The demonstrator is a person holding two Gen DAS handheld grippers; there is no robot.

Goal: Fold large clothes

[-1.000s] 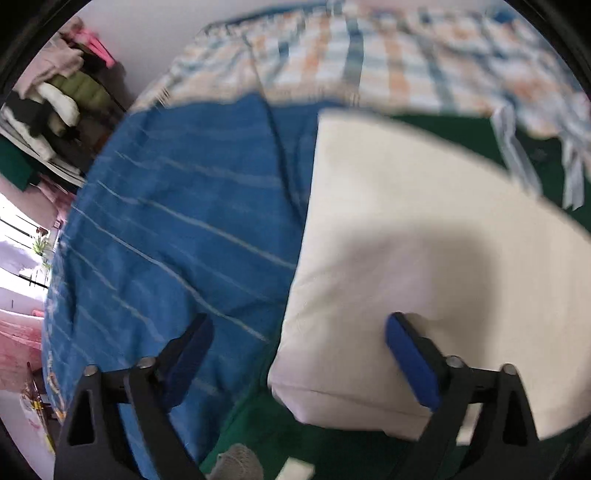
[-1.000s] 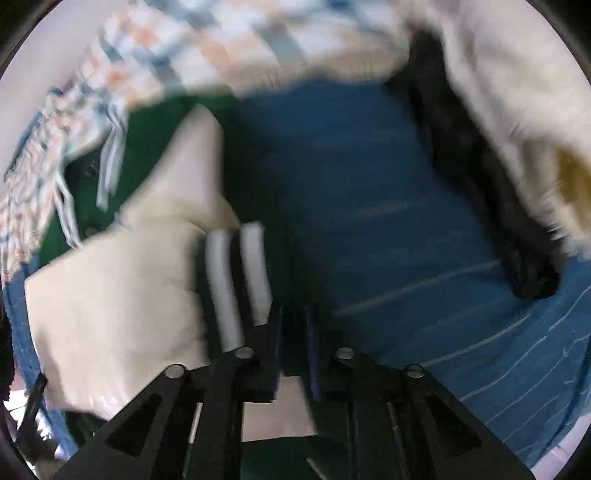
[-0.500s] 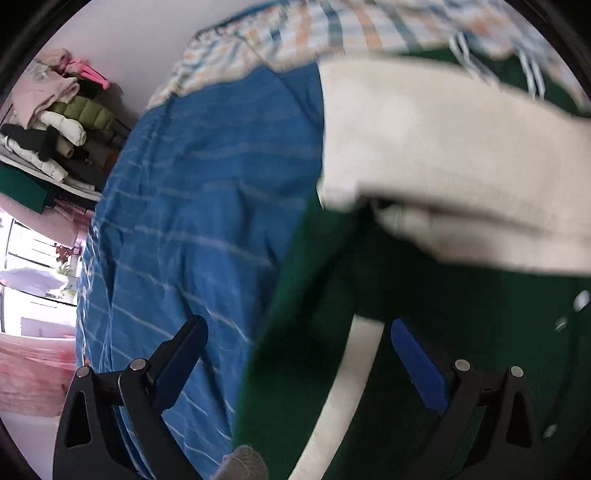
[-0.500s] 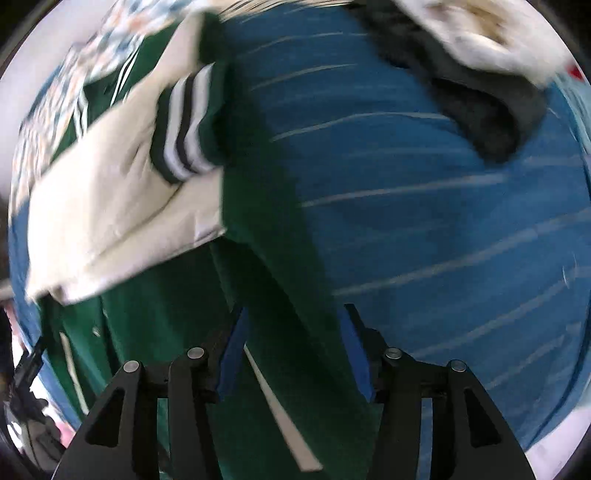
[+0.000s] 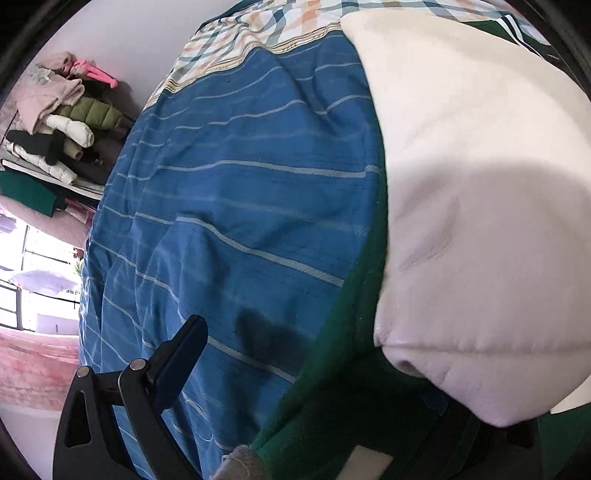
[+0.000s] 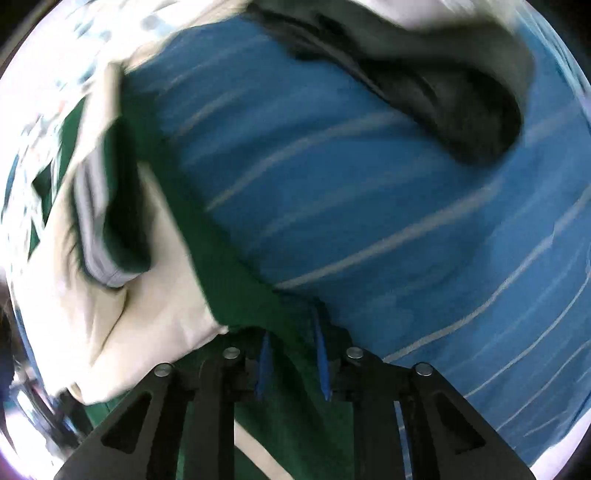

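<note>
A: While the right gripper (image 6: 291, 360) points down over the bed, its blue pads sit close together with green cloth of the jacket (image 6: 236, 280) pinched between them. The jaws have just been closing, and the fabric fills the narrow gap.

B: Noted. Where does the jacket lie?

A: On the blue striped bedspread (image 5: 236, 192). Green body, cream sleeves. In the left wrist view a cream sleeve (image 5: 472, 206) fills the right half, folded over the green body, whose edge runs diagonally along the bedspread toward the bottom of the frame.

B: And the left gripper (image 5: 314, 369)?

A: One finger (image 5: 177, 362), black with a blue pad, stands over bare bedspread at lower left, touching nothing that I can see. The other finger is mostly hidden under the sleeve and green cloth at lower right. The gap between them looks wide, so I read the jaws as released, nothing clamped.

B: Right wrist view, anything else?

A: Blurred. A striped cuff (image 6: 99, 229), green with pale bands, lies on the cream sleeve at left. A dark garment (image 6: 469, 107) sits on the bedspread at upper right, well apart from the jacket.

B: Surroundings?

A: A plaid sheet (image 5: 258, 33) at the far edge of the bed, touching the bedspread. Beyond the bed at left, a pile of folded clothes (image 5: 62, 122) against the wall, and a bright window (image 5: 33, 277) below it.
</note>
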